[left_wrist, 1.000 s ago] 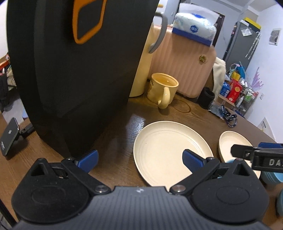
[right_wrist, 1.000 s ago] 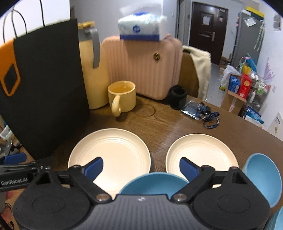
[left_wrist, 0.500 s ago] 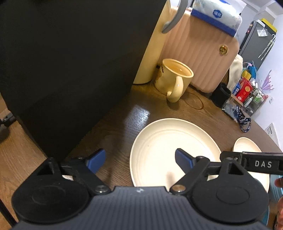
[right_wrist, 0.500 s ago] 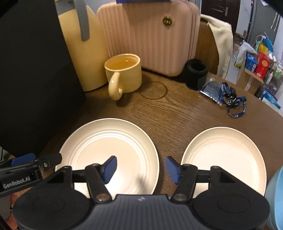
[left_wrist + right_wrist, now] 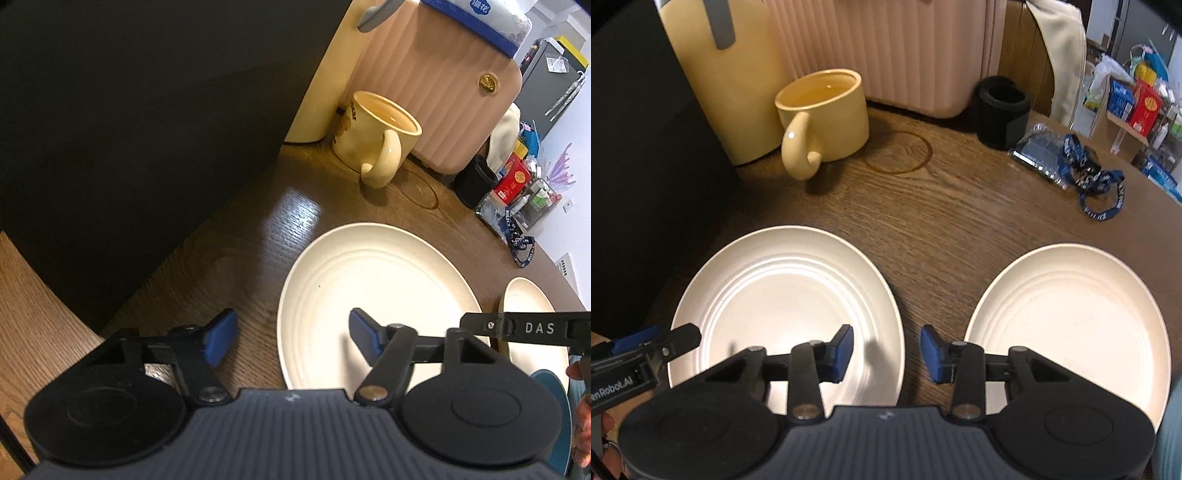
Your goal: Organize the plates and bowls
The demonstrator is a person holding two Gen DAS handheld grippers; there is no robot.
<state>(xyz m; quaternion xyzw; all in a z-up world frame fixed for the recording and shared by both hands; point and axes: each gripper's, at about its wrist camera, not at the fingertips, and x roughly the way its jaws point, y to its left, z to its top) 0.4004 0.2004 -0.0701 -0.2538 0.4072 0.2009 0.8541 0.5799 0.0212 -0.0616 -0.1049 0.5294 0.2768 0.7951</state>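
On the wooden table (image 5: 960, 206), two cream plates are laid side by side: the left plate (image 5: 786, 295) at 9 o'clock, the right plate (image 5: 1071, 314) at 3 o'clock. The left plate's edges are straddled by the left gripper (image 5: 293, 332) and right gripper (image 5: 886, 350), jaws partly open, nothing held. A grasp seems in preparation; closing on a rim is judged next.

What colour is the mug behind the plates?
Pale yellow mug, clearest in the right wrist view.

Dark wood tabletop (image 5: 960, 206) w/ 2 cream plates (image 5: 783, 306) (image 5: 1067, 317) side by side, apart; yellow mug (image 5: 827, 110), black cup (image 5: 1003, 110), blue lanyard (image 5: 1097, 184) behind.
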